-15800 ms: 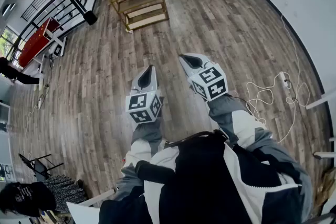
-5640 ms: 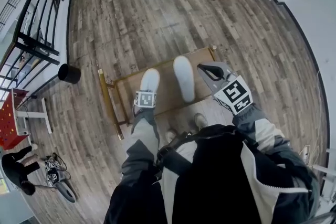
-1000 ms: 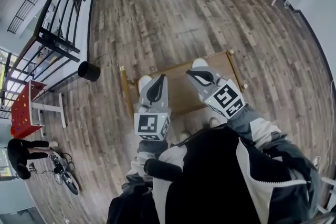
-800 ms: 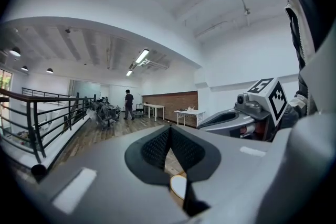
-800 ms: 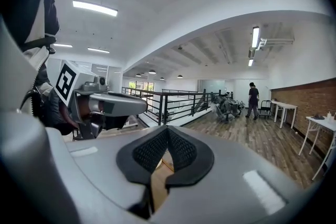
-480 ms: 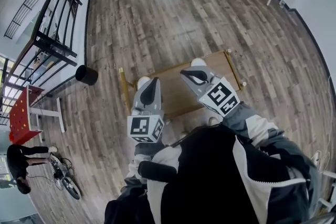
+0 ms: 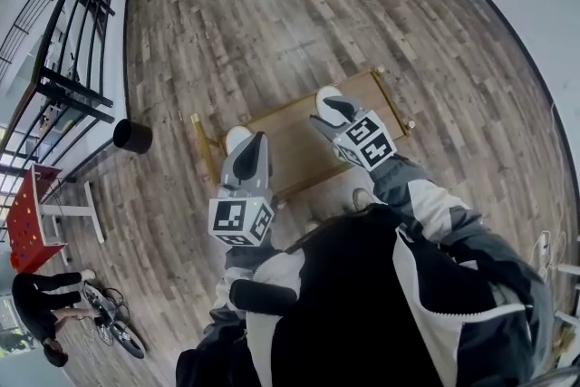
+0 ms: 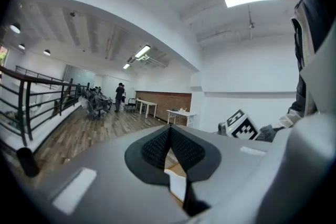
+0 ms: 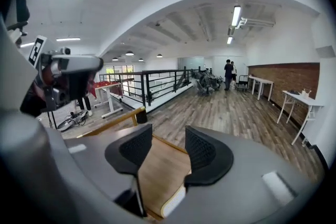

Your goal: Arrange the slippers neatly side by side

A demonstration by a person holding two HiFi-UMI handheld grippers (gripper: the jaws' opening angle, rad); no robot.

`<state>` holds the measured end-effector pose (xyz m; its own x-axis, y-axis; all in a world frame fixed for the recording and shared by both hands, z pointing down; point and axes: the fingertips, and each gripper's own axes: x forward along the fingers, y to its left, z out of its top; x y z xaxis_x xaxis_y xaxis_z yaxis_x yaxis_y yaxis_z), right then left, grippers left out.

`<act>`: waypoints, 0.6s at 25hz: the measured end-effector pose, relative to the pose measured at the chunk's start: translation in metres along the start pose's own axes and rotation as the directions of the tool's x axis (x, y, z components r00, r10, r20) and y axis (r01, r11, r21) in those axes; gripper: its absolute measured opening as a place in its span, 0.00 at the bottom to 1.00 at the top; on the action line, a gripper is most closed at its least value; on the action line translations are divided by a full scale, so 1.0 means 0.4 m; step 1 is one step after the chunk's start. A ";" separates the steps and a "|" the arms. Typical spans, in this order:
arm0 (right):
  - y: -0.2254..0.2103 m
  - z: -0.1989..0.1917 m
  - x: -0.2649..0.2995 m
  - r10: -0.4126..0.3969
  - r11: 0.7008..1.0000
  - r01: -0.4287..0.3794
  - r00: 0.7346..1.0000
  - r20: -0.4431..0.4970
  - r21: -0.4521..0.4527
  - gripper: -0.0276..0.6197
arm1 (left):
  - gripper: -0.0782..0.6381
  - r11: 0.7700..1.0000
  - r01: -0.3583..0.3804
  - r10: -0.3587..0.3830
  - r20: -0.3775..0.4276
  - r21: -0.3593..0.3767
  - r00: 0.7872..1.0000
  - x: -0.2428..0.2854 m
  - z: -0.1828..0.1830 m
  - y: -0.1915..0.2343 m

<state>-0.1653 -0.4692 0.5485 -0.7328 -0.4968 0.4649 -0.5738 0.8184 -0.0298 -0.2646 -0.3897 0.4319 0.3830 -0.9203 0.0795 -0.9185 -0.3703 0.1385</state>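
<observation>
My left tool (image 8: pixel 169 136) is closed and empty, and my right tool (image 9: pixel 168 145) has just been opening with nothing in it, so I'd seat it squarely over the edge of the upper-right slipper (image 7: pixel 326 93) on the shelf (image 7: pixel 294 145) before clamping.

- Floor (image 7: pixel 272 4): wood planks, visible grain, low sheen.
- Rack (image 7: pixel 294 145): smooth light wood top; yellow frame, metallic look.
- Left slipper (image 7: pixel 237 138), right slipper (image 7: pixel 324 92): white, matt; material not discernible.
- Left gripper (image 8: pixel 169 145): smooth matt grey plastic shell; pads (image 8: pixel 152 147) black, finely dotted texture.
- Marker cube (image 7: pixel 240 220): matt printed black-and-white faces.
- Jacket (image 7: pixel 362 304): black and white cloth.
- Railing (image 9: pixel 157 84): black metal bars.
</observation>
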 end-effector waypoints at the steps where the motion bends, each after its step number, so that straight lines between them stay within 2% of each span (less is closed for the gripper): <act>1: -0.010 -0.032 0.021 -0.013 1.000 0.014 0.999 -0.029 0.019 0.35 | 0.14 1.000 0.017 -0.016 0.003 -0.026 1.000 -0.005 -0.005 0.002; 3: -0.037 -0.104 0.062 -0.029 0.997 0.035 0.995 -0.093 0.064 0.39 | 0.14 0.997 0.042 -0.042 0.006 -0.062 0.999 -0.008 -0.014 -0.003; 6: -0.087 -0.224 0.112 -0.058 0.989 0.085 0.976 -0.210 0.118 0.45 | 0.14 0.996 0.060 -0.060 0.000 -0.059 0.998 -0.013 -0.019 -0.020; 11: -0.186 -0.413 0.147 -0.126 0.963 0.203 0.920 -0.371 0.178 0.48 | 0.14 0.997 0.063 -0.064 -0.014 -0.039 0.998 -0.028 -0.032 -0.034; 15: -0.243 -0.528 0.165 -0.124 0.943 0.251 0.874 -0.469 0.219 0.48 | 0.14 0.996 0.058 -0.062 -0.043 -0.073 0.997 -0.038 -0.054 -0.034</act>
<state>-0.0807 -0.5206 0.7689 -0.3983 -0.4004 0.8253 -0.8051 0.5837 -0.1054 -0.2560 -0.3679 0.4500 0.4427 -0.8895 0.1128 -0.8850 -0.4133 0.2142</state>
